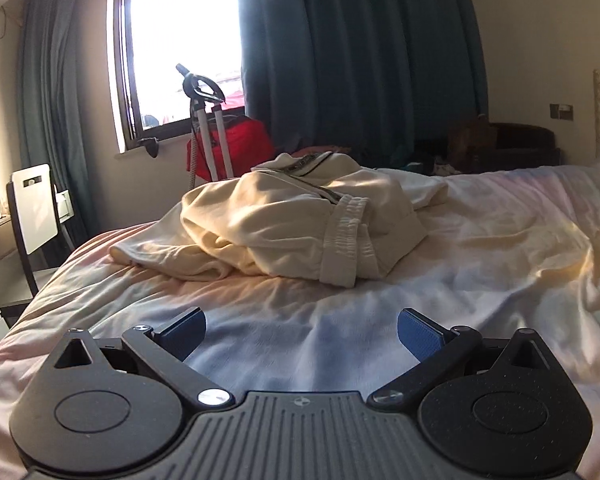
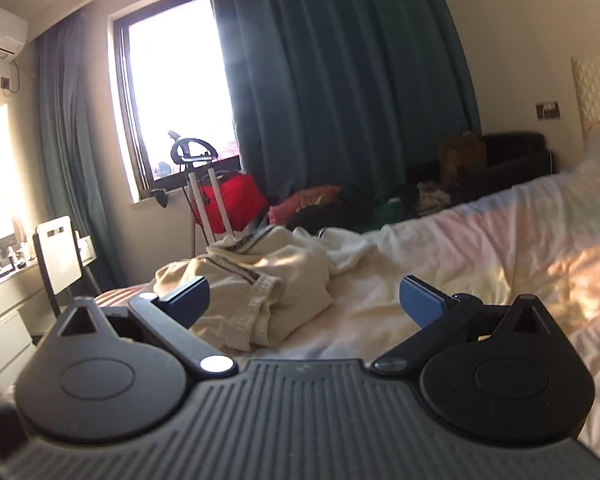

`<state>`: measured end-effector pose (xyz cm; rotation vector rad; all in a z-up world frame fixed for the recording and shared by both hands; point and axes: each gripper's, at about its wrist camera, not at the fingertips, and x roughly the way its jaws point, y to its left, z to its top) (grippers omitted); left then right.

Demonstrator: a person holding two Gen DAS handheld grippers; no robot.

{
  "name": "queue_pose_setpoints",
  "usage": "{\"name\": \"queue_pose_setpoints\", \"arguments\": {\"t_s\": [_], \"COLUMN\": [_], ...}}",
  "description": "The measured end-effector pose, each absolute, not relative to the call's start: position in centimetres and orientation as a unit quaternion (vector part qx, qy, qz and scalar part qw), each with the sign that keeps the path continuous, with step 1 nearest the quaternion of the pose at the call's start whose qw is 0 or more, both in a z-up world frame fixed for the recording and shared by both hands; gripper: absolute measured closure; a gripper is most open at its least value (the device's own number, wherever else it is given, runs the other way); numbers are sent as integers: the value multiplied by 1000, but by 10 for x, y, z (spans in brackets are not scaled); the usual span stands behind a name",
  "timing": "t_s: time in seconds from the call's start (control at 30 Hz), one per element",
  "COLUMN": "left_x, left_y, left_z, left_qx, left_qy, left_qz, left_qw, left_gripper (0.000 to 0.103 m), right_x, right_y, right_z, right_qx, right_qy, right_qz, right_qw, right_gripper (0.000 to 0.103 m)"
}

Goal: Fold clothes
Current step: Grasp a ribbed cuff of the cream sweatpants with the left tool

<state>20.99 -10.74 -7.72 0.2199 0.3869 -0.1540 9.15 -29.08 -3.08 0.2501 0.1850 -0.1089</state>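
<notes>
Your left hand-held gripper [image 1: 302, 330] and right hand-held gripper [image 2: 304, 300] both hang spread and empty. The cream garment [image 1: 284, 220] lies crumpled ahead on the bed [image 1: 480, 248], untouched; reach in, find an edge, spread it flat.
</notes>
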Motion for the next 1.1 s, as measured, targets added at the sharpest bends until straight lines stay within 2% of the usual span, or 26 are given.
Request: {"name": "queue_pose_setpoints", "arguments": {"t_s": [0.27,0.5,0.57,0.6,0.67,0.73,0.93,1.07,1.1], "left_x": [378,447,456,457,456,445,364,287,267], "left_y": [-183,-226,-229,-227,-222,-213,-172,-107,-91], "left_z": [-84,-105,-104,-100,-90,-74,-5,38,43], "left_qx": [107,184,190,180,161,134,100,27,19], "left_qy": [210,225,218,216,211,195,117,107,104], "left_qz": [-55,0,11,12,14,12,5,14,18], "left_qw": [970,957,957,959,964,971,988,994,994], "left_gripper": [2,11,34,41,82,95,98,98,98], "right_x": [143,187,193,194,195,194,183,172,169], "right_y": [-305,-343,-341,-338,-332,-329,-323,-314,-311], "right_z": [-52,-101,-110,-112,-116,-117,-110,-103,-100], "right_qx": [117,206,212,208,200,197,189,167,157], "right_qy": [76,136,141,139,134,129,94,70,65], "right_qz": [-98,-128,-119,-114,-106,-104,-93,-76,-71], "right_qw": [985,961,960,961,965,966,973,981,983], "right_gripper": [0,0,0,0,0,0,0,1,4]}}
